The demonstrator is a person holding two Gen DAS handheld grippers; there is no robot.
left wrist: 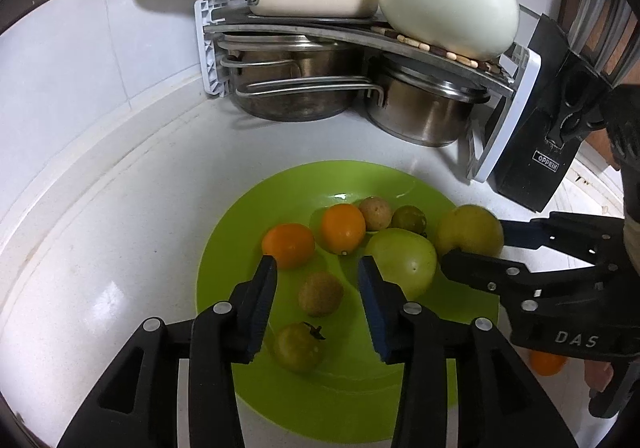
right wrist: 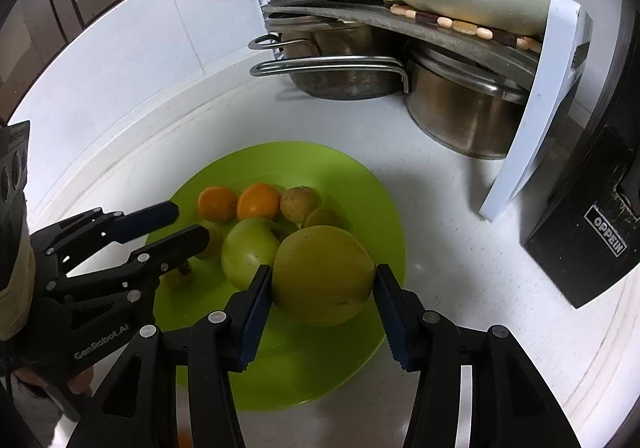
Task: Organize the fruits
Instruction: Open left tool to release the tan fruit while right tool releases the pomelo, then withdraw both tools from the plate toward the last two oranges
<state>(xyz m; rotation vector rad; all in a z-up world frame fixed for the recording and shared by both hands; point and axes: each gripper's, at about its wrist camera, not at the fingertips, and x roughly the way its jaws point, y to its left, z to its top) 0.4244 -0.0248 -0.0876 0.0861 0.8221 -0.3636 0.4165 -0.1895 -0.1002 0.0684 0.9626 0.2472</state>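
A lime-green plate [left wrist: 224,248] on the white counter holds two oranges [left wrist: 288,250], a large green fruit [left wrist: 404,262], small green tomatoes [left wrist: 298,346] and brown round fruits. My left gripper [left wrist: 318,284] stands open low over the plate. One brown fruit [left wrist: 320,293] lies between its fingers, and the pads do not touch it. My right gripper [right wrist: 323,271] is shut on a big yellow-green fruit [right wrist: 320,256] over the plate's right side. Whether that fruit rests on the plate I cannot tell. In the left wrist view, the right gripper [left wrist: 472,244] comes in from the right.
A corner rack [left wrist: 360,30] at the back carries steel pots [left wrist: 296,88], white pans and a white kettle [left wrist: 448,0]. A black knife block [left wrist: 536,136] stands right of the plate. One orange fruit [left wrist: 546,362] lies on the counter beside the plate, under the right gripper.
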